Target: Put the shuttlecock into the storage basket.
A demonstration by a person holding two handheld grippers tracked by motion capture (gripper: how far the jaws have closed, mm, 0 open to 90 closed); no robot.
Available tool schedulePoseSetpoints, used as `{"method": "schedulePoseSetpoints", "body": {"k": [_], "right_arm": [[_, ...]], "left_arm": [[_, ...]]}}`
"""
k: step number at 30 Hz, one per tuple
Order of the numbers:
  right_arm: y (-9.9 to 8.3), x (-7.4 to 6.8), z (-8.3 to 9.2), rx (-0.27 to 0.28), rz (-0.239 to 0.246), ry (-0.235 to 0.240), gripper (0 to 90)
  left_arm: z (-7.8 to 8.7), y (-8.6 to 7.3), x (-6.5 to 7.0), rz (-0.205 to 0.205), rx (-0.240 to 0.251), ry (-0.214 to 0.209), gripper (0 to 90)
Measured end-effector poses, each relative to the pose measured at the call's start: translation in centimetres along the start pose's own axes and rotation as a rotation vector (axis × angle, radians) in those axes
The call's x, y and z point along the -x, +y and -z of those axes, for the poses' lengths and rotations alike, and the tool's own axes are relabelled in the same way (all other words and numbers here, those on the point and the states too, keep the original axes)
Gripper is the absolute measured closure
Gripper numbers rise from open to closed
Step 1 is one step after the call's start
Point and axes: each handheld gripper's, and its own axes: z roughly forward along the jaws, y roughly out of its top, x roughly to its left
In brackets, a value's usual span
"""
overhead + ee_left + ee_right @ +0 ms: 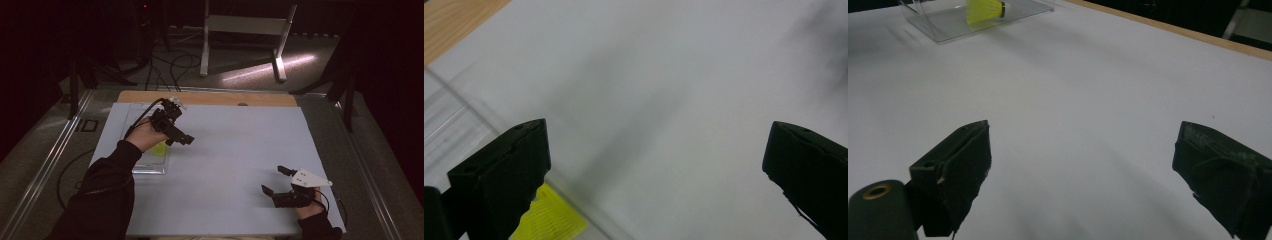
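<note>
Over the clear tray [150,167] at the table's left, the left gripper [181,137] hovers with jaws spread and empty; the yellow shuttlecock [159,148] lies just below it, far from the equally spread right gripper [278,181].

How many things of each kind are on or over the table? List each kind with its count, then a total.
Tongs: 2, left tongs and right tongs
Clear tray: 1
Yellow shuttlecock: 1
Total: 4

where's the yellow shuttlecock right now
The yellow shuttlecock lies in the clear tray at the table's left in the high view, just below the left hand-held gripper.
</note>
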Motion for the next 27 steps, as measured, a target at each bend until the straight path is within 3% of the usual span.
{"method": "schedulePoseSetpoints", "body": {"k": [5, 7, 24, 27], "right_arm": [[0.0, 0.0, 0.0, 0.002, -0.002, 0.0, 8.8], [0.0, 0.0, 0.0, 0.001, -0.002, 0.0, 8.8], [0.0, 0.0, 0.0, 0.002, -0.001, 0.001, 8.8], [0.0, 0.0, 0.1, 0.003, -0.001, 0.001, 8.8]], "left_arm": [[-0.3, 0.4, 1.3, -0.063, 0.011, -0.026, 0.2], [-0.4, 0.5, 1.7, -0.074, 0.022, -0.053, 0.2], [-2.7, 0.2, 5.2, -0.216, 0.059, -0.137, 0.3], [-3.1, -0.2, 5.4, -0.211, 0.067, -0.163, 0.3]]}}
